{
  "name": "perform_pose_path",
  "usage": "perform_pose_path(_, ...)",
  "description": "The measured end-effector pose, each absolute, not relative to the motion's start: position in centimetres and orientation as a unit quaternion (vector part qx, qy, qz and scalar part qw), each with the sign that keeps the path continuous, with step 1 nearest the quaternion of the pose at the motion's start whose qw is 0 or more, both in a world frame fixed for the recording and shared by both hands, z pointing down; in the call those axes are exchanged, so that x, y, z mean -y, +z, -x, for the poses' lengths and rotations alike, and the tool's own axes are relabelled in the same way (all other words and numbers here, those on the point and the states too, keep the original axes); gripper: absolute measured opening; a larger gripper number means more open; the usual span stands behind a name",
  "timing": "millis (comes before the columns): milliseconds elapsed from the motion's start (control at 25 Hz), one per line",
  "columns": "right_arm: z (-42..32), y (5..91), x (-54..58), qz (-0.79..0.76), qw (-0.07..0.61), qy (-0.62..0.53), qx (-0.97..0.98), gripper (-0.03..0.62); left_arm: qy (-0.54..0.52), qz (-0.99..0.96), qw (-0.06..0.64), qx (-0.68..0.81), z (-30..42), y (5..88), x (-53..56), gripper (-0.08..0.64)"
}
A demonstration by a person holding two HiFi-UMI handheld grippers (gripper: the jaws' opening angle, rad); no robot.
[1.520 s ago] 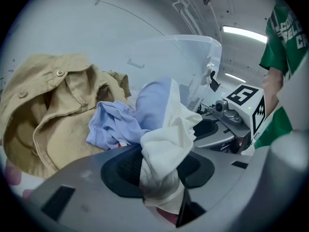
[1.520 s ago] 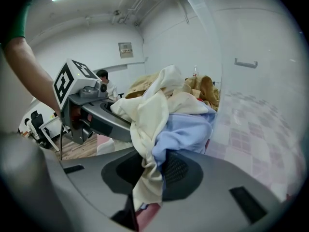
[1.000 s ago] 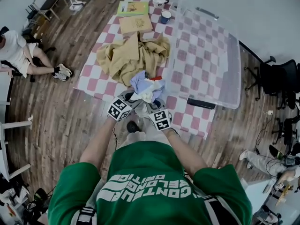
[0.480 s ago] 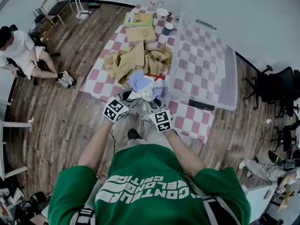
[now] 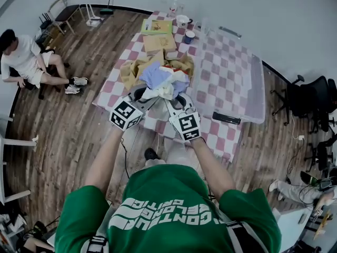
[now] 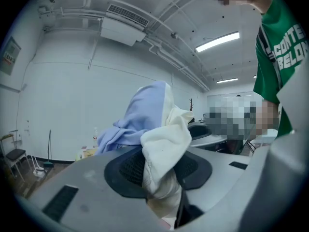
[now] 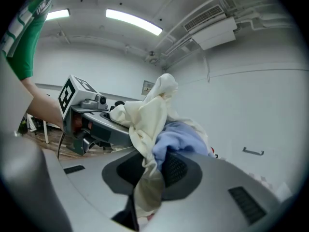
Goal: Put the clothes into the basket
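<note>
Head view: both grippers are up in front of the person, side by side, sharing one bundle of clothes (image 5: 162, 81). The left gripper (image 5: 141, 96) holds its near-left edge, the right gripper (image 5: 177, 101) its near-right edge.

Bundle is mixed – pale blue, cream, a bit of red. It sits over the near-left part of the checked table (image 5: 210, 133), in front of the tan pile of clothes (image 5: 132, 67) lying there. It is not in the basket (image 5: 259, 88), which is the clear bin on the right half of the table, just right of the bundle.

Left gripper view: jaws narrow, clamped on a cream fold (image 6: 163, 151) that runs down between the pads. Pale blue cloth (image 6: 140, 117) rises behind it. Only wall and ceiling show behind the bundle, so it hangs clear of the table.

Right gripper view: same story, jaws narrow and pinching cream cloth with the blue piece (image 7: 182, 137) pressed against the right pad. The other gripper's marker cube shows at left.

Rest of the table, far end:
- green book (image 5: 156, 26)
- brown box (image 5: 159, 42)
- white mug (image 5: 182, 20)
- blue cup (image 5: 188, 36)
- bottle (image 5: 174, 7)

A black bar-shaped item (image 5: 226, 118) lies at the basket's near edge – can't tell what it is.

Around the room: a seated person (image 5: 23, 57) at far left on the wood floor, and office chairs (image 5: 310, 96) at right.
</note>
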State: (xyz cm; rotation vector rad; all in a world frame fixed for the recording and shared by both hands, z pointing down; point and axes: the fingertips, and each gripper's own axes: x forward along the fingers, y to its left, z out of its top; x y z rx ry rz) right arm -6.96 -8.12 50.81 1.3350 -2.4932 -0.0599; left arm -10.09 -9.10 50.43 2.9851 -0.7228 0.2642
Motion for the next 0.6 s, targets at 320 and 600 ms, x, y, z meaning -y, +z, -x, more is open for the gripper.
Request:
perform_pose_path(320,7.1,40.5,11.0,-0.462,0.115,-0.107,0.873,0.083,0.037,-0.966,-0.034,0.253,10.3,40.6,11.6,0.13)
perform_pose_path(600,7.1,33.3,12.9,-0.457,0.079,-0.162,0.871,0.083,0.019,-0.963,-0.094,0.251,10.3,33.6,13.4,0.13)
